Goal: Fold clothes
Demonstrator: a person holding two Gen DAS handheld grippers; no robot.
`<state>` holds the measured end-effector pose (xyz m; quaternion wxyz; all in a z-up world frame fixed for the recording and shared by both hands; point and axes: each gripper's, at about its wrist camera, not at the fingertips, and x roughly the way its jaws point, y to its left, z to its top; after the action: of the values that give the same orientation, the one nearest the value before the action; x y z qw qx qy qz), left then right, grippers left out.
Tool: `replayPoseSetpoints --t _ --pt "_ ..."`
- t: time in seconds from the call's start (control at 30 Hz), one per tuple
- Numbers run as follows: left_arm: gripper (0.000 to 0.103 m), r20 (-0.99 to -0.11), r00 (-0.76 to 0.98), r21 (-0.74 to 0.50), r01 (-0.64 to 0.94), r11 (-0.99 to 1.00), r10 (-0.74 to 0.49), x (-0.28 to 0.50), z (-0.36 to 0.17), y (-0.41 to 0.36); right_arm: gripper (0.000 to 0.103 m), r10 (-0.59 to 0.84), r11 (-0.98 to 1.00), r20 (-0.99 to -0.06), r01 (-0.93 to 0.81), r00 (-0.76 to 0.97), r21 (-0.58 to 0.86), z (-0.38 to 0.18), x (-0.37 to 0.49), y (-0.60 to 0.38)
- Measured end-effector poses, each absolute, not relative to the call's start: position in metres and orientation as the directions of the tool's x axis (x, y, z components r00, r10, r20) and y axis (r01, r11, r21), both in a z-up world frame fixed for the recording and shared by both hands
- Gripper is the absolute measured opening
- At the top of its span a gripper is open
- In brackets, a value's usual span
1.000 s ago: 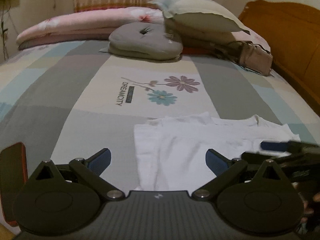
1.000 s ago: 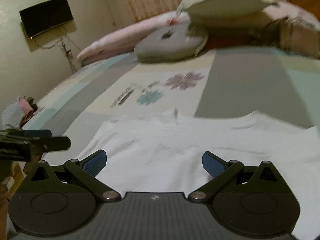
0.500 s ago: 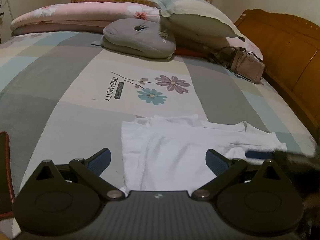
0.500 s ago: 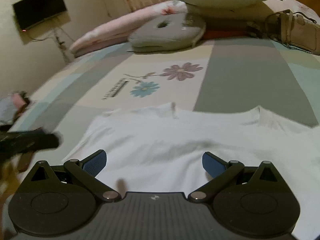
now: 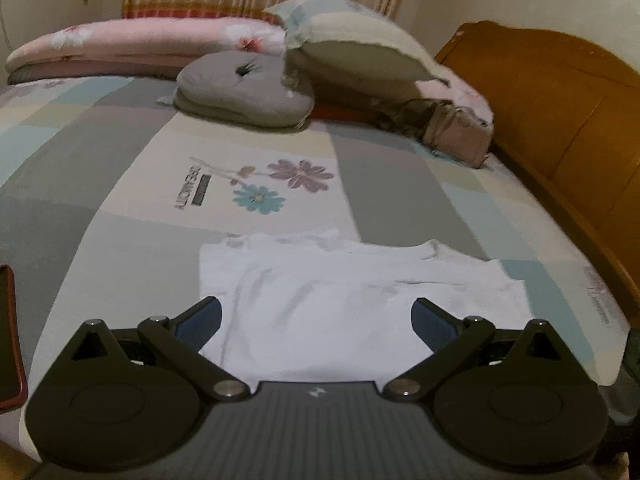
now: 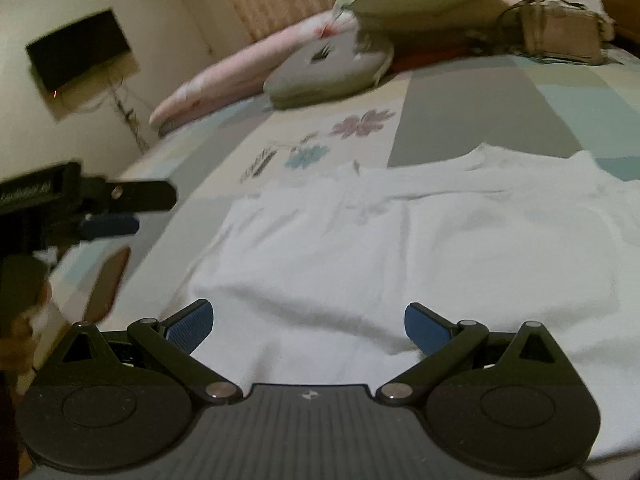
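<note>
— On the bed's near left edge, what lies there?

— A dark flat slab with a reddish rim [image 5: 9,332], perhaps a phone; I cannot tell for sure. It sits apart from the white shirt [image 5: 352,292].

— And the left gripper [image 5: 316,320]?

— Its jaws are spread wide, blue pads [image 5: 200,322] well apart, nothing between them. It hangs over the shirt's near hem; whether a pad touches the cloth I cannot tell.

— Where exactly is the shirt?

— Flat on the striped bedspread [image 5: 120,208], close to the near edge, just this side of the printed flowers [image 5: 280,184]. Its left part looks folded inward, with a straight edge running away from the camera — the neckline points toward the pillows.

— Further back?

— A long pink bolster [image 5: 132,46] along the far side, a round grey cushion [image 5: 244,88], then a pale pillow [image 5: 356,48] leaning above it, and a beige bag [image 5: 452,128] beside the wooden headboard [image 5: 560,120].

— And from the right wrist view?

— A black screen [image 6: 80,50] on the wall at far left, and the other gripper seen side-on. Then the right gripper [image 6: 308,326], likewise gaping wide and empty, poised above the shirt's near edge. The cloth there is softly rumpled; the picture is a little blurred.
</note>
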<state>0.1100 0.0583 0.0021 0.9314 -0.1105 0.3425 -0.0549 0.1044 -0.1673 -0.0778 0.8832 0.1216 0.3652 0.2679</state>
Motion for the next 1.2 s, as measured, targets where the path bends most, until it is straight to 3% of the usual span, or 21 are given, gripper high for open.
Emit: replayPoseSetpoints --t 0.23,0.43,0.63,1.2 --pt "0.101 -0.615 0.754 -0.278 0.065 0.958 -0.23 0.1 0.019 0.054 0.103 0.589 0.805 -0.539 -0.383 0.602 0.453 -0.066 0.08 -0.181" --pt "0.101 -0.607 0.742 -0.323 0.097 0.941 -0.285 0.113 0.018 0.068 0.103 0.57 0.821 -0.567 -0.385 0.594 0.421 -0.066 0.08 -0.172" --pt "0.101 -0.603 0.698 -0.475 0.073 0.877 -0.385 0.14 -0.006 0.111 0.103 0.54 0.842 -0.606 -0.37 0.584 0.394 -0.071 0.093 -0.16" --pt "0.1 -0.677 0.556 -0.564 0.027 0.825 -0.482 0.194 -0.078 0.154 0.103 0.493 0.869 -0.655 -0.364 0.572 0.336 -0.105 0.129 -0.125"
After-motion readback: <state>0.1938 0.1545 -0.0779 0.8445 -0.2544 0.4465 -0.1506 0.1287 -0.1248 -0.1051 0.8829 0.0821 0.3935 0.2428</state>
